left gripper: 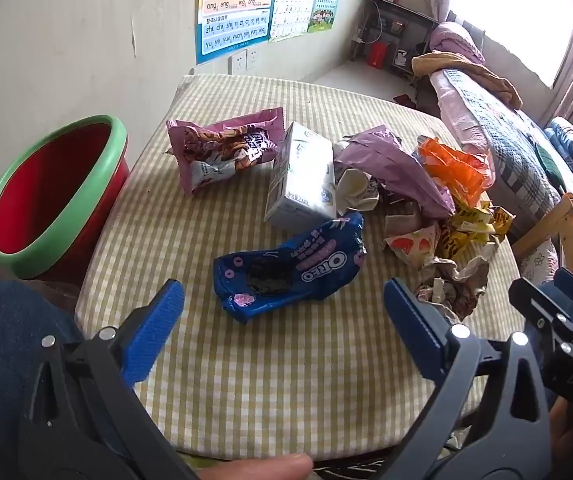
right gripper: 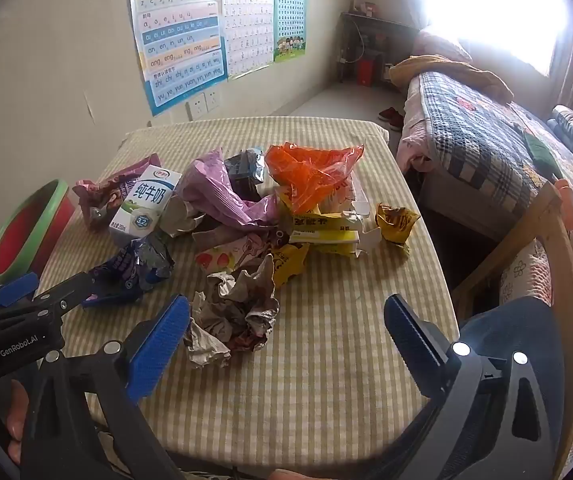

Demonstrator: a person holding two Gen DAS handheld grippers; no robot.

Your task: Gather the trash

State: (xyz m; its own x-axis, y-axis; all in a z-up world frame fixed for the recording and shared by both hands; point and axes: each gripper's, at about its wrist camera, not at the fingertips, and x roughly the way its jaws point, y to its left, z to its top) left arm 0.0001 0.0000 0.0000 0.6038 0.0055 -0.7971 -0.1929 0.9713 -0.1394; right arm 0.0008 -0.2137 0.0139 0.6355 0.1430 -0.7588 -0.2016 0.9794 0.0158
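The left claw (left gripper: pixel 284 300) hangs spread wide and released above the yellow-and-white checked cloth table (left gripper: pixel 286 380), nothing between its blue pads. Just ahead of it lies a crumpled blue Oreo foil wrapper (left gripper: pixel 290 266), and beyond that a white rectangular milk carton (left gripper: pixel 304 176) and a pink plastic snack packet (left gripper: pixel 224 150). Off to its left stands a red plastic bin with a green rim (left gripper: pixel 52 196), against the table's edge. The right claw (right gripper: pixel 286 318) is likewise released and empty, with a ball of crumpled brown-and-white paper (right gripper: pixel 234 312) just ahead near its left finger; farther ahead sit a torn orange plastic bag (right gripper: pixel 310 172) and a mauve plastic bag (right gripper: pixel 222 196).
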